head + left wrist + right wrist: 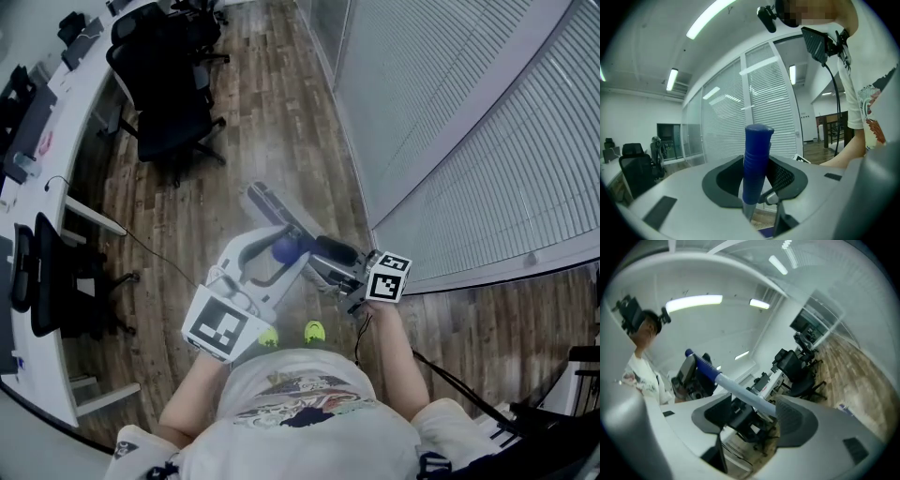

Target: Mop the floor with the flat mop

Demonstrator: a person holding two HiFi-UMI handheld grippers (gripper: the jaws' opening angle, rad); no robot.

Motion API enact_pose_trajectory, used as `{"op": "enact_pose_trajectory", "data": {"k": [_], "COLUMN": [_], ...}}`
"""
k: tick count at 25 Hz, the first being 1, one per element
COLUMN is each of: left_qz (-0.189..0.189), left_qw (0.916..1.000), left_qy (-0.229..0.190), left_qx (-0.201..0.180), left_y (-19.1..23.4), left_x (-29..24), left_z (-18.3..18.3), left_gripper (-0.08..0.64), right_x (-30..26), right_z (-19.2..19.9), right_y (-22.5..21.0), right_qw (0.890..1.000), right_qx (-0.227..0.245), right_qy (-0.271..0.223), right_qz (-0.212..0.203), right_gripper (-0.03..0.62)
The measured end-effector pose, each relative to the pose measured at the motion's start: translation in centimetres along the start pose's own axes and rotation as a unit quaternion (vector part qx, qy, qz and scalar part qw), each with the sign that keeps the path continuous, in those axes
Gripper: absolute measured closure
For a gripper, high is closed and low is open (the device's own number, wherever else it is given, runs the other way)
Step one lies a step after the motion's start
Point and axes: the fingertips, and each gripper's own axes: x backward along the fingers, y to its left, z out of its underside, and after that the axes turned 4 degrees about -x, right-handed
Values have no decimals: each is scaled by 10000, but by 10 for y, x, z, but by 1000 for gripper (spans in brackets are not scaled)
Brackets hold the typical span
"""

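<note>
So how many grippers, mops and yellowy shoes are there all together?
Grippers: 2 (left gripper, right gripper)
Flat mop: 1
Yellow-green shoes: 2
Total: 5

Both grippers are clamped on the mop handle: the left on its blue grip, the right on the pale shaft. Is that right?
Not quite. The left gripper is clamped on the blue grip, but the right gripper is open: its jaws stand wide apart, with the pale shaft only passing through the gap. The right gripper view shows this.
</note>
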Motion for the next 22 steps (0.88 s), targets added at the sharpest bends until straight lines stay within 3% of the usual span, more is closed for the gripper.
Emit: {"op": "enact_pose_trajectory", "data": {"k": [2, 3, 4, 5, 6, 7, 8, 9, 11, 13, 15, 18, 22], "left_qz": [173, 267, 363, 459, 549, 634, 722, 812, 1015, 1240, 1389, 1504, 1731], "left_qw": [9998, 9996, 9992, 9986, 9980, 9974, 9966, 9958, 9936, 9908, 9885, 9865, 9833], "left_qy": [46, 33, 22, 15, 4, -15, -30, -38, -38, -72, -183, -203, -101], "left_qx": [-54, -108, -178, -254, -315, -355, -386, -421, -488, -538, -578, -617, -549], "left_y": [1, 2, 3, 2, 1, 0, -1, -2, -6, -13, -18, -23, -31], "left_x": [15, 23, 32, 40, 49, 56, 63, 70, 82, 92, 100, 110, 123], "left_z": [7, 11, 15, 19, 22, 24, 27, 30, 36, 40, 42, 46, 51], "left_gripper": [419, 420, 420, 420, 420, 420, 420, 420, 420, 420, 420, 420, 420], "right_x": [-16, -26, -37, -45, -49, -51, -54, -59, -72, -84, -96, -110, -113], "right_z": [11, 19, 27, 36, 47, 60, 74, 89, 111, 118, 121, 127, 138], "right_y": [-8, -13, -17, -22, -28, -35, -42, -47, -47, -43, -46, -53, -50], "right_qw": [9939, 9825, 9587, 9198, 8726, 8307, 8048, 7952, 7901, 7754, 7682, 7660, 7717], "right_qx": [-1005, -1716, -2617, -3588, -4443, -5056, -5408, -5567, -5693, -5820, -5861, -5886, -5846], "right_qy": [-438, -689, -1015, -1391, -1747, -2012, -2138, -2134, -2062, -2215, -2329, -2379, -2295], "right_qz": [-97, -225, -459, -761, -1029, -1178, -1189, -1105, -959, -1047, -1099, -1005, -1002], "right_gripper": [325, 325, 325, 325, 325, 327, 327, 327, 327, 327, 327, 327, 327]}}
